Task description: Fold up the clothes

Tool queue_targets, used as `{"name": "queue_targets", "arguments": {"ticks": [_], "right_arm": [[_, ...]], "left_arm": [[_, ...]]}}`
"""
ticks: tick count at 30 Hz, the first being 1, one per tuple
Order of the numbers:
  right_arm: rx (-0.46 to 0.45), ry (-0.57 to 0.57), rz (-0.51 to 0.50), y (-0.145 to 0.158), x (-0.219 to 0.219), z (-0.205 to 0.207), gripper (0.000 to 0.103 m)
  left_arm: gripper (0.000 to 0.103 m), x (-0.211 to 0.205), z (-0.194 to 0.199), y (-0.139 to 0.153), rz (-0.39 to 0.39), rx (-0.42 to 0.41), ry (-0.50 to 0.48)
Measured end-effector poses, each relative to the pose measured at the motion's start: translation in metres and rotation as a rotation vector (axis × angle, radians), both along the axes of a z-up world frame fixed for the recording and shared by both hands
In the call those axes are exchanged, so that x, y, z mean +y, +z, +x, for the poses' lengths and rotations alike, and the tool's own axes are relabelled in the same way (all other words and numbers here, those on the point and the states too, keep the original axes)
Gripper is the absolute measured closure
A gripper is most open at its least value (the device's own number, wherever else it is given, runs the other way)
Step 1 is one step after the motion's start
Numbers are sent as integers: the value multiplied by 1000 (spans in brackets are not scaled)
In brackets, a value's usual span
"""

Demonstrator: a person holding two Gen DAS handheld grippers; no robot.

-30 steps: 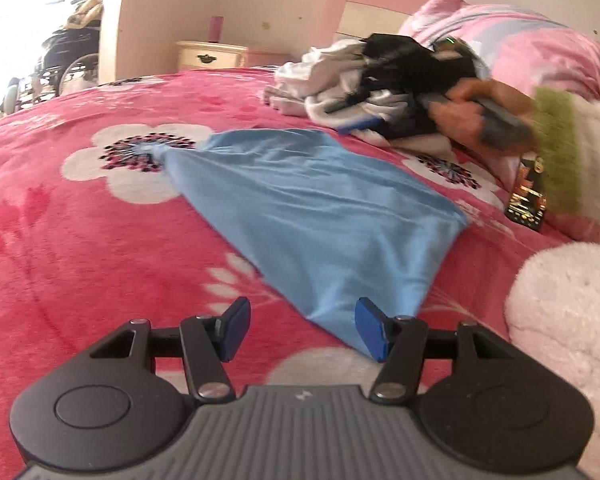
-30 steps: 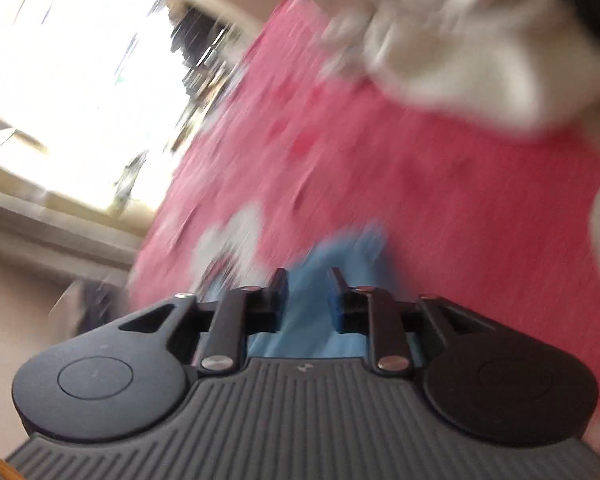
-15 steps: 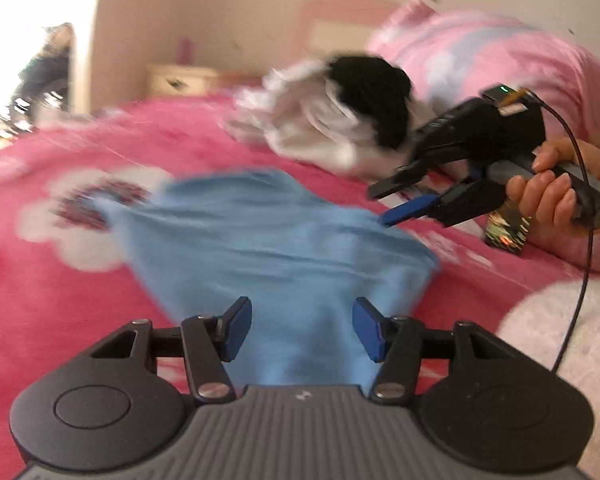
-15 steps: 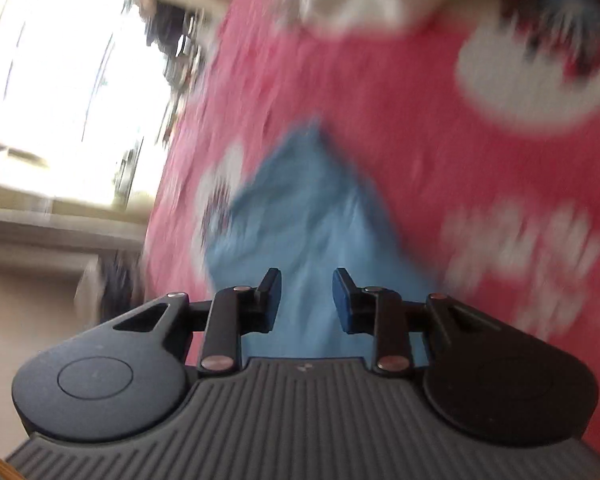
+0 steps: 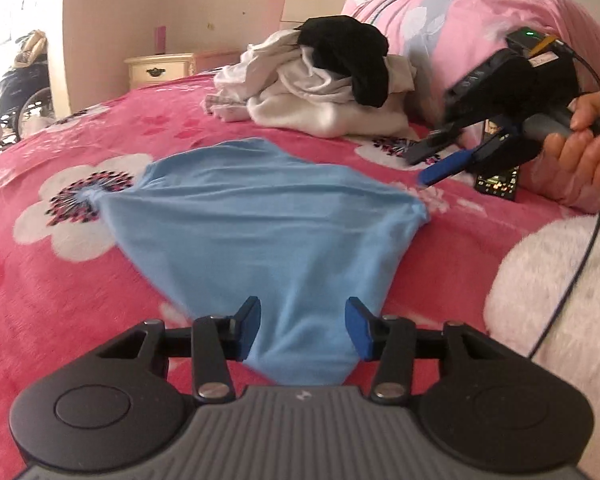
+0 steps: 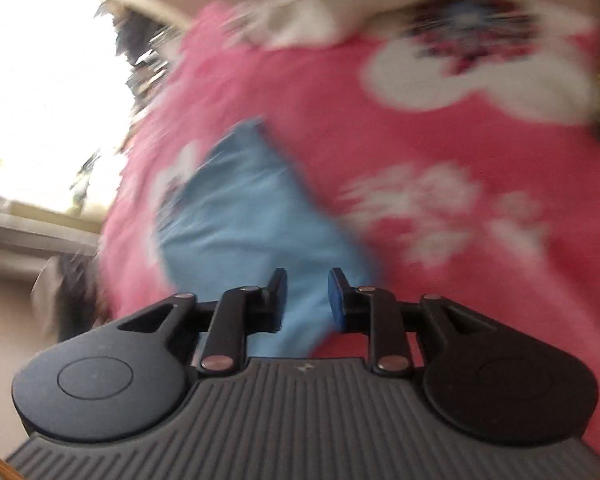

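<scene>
A light blue garment [image 5: 260, 232] lies spread flat on the pink flowered bedspread [image 5: 60, 280]. My left gripper [image 5: 302, 326] is open, low over the garment's near narrow end, one blue pad on each side of it. My right gripper [image 5: 436, 164] shows in the left wrist view, held by a hand just past the garment's right corner, jaws apart. In the blurred right wrist view my right gripper [image 6: 305, 300] is open over the garment's edge [image 6: 236, 220], holding nothing.
A pile of white and black clothes [image 5: 328, 84] lies at the back of the bed. Pink pillows [image 5: 480, 20] sit behind it. A dark phone [image 5: 496, 180] lies at the right. A fluffy white sleeve [image 5: 560, 300] is at the right. A nightstand [image 5: 160, 68] stands beyond.
My left gripper has moved forward over the garment's near end. My right gripper has swung from the clothes pile down toward the garment's right corner and opened slightly.
</scene>
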State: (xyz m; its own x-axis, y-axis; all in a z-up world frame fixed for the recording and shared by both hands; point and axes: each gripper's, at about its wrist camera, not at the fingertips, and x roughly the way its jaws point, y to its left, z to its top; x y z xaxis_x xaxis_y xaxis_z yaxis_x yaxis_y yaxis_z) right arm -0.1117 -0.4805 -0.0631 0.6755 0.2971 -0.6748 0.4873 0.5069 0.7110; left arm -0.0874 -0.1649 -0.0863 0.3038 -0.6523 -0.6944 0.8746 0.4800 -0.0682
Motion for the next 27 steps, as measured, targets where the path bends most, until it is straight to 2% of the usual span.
{"name": "queue_targets", "arguments": {"ticks": [3,4,5,6,7,9,11,16,18,22,27], "right_arm": [[57,31,65,-31,9,7,76],[87,6,73,-38,7,3,77],[116,-24,81,-44,5,-4,84],[110,-75,120,-48,-1,-13,84],[109,-129,116,-47,-5,-21,84],[112,-209,14,-35,-5,-32,84],[109,-241,-63,-27,1,-34,82],[94,-193,-282,-15,17,-32,76],[89,-187,-314,-14,21,-28,75],[79,-212,-312,-18,16,-43,74],[65,-241,-320,-8,24,-55,71]], "left_arm": [[55,-5,-1,-5,16,12,-24],[55,-7,-2,-7,22,16,-32],[55,-9,-2,-9,27,20,-40],[55,-11,-2,-11,33,24,-48],[55,-7,-2,-9,33,37,-33],[55,5,-2,-5,29,70,11],[55,13,1,1,20,88,71],[52,35,1,17,-28,88,178],[51,37,1,21,-25,76,193],[51,39,0,27,-22,57,209],[51,43,-6,32,-33,39,214]]}}
